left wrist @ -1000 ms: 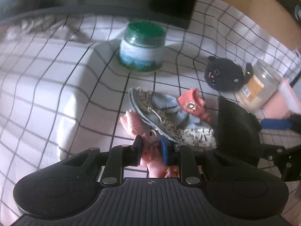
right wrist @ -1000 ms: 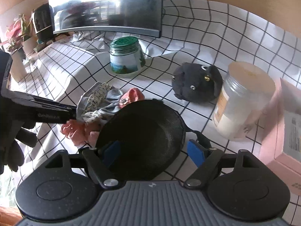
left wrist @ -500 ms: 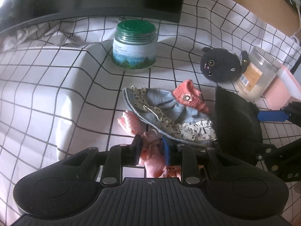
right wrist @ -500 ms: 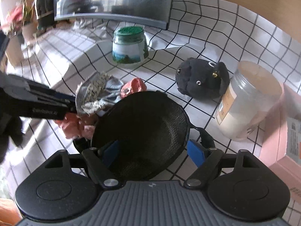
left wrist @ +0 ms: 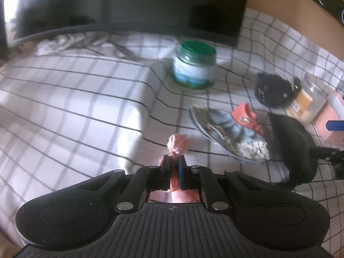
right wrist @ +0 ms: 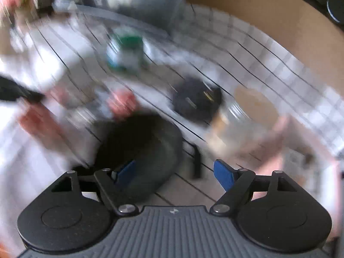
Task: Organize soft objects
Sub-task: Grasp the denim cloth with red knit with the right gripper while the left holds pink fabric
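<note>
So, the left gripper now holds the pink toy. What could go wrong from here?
The left gripper pinches only a narrow part of the pink toy, so it may slip out. The open right gripper sits over the black mesh basket; it could tip it toward the clear jar.

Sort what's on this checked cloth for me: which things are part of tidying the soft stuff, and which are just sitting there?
Part of the job:
- pink cloth, pinched in the left gripper
- blue patterned garment
- red fabric piece
- black plush toy
- black mesh basket, probably the container

Lying about:
- green-lidded jar
- clear jar
- pink box
- monitor
</note>
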A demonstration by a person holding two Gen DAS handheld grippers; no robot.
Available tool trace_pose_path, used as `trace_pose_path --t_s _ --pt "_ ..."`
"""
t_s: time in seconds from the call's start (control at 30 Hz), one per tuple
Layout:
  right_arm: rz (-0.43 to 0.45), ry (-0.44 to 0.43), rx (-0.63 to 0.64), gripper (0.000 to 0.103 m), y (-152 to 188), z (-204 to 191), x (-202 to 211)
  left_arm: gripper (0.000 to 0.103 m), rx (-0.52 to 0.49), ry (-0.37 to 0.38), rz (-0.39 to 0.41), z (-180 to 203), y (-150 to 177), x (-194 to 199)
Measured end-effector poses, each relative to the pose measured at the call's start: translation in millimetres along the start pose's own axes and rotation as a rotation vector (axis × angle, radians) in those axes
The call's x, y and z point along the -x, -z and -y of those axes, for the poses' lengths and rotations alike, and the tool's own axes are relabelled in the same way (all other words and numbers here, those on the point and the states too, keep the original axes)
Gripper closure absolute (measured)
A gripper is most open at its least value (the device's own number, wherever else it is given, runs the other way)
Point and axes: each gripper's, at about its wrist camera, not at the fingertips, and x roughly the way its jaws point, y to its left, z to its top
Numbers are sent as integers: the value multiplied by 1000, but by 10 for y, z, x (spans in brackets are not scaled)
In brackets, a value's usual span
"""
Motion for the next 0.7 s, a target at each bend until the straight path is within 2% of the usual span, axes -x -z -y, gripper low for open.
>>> trace_pose_path --t_s 0.1,0.17,0.23,0.3,0.47,0.6,0.7 --pt "67 -174 -64 19 -253 -170 109 94 -27 -1 42 -109 -17 70" --pt "75 -210 -97 18 -378 -350 15 94 -53 37 76 -209 -28 85" --pt "56 -156 -101 18 -473 -590 -169 94 -55 66 76 -340 -73 44" --pt "21 -142 -113 18 -503 -747 -353 94 -59 124 85 -485 -161 47" --pt "-22 -35 -35 18 -559 -1148 -674 94 -38 215 100 -714 -391 61" --pt "-10 -37 -81 18 -568 -1148 -672 94 -74 275 129 -692 -577 60" --pt "61 -53 -176 18 -587 -965 -481 94 -82 332 136 -583 -703 33"
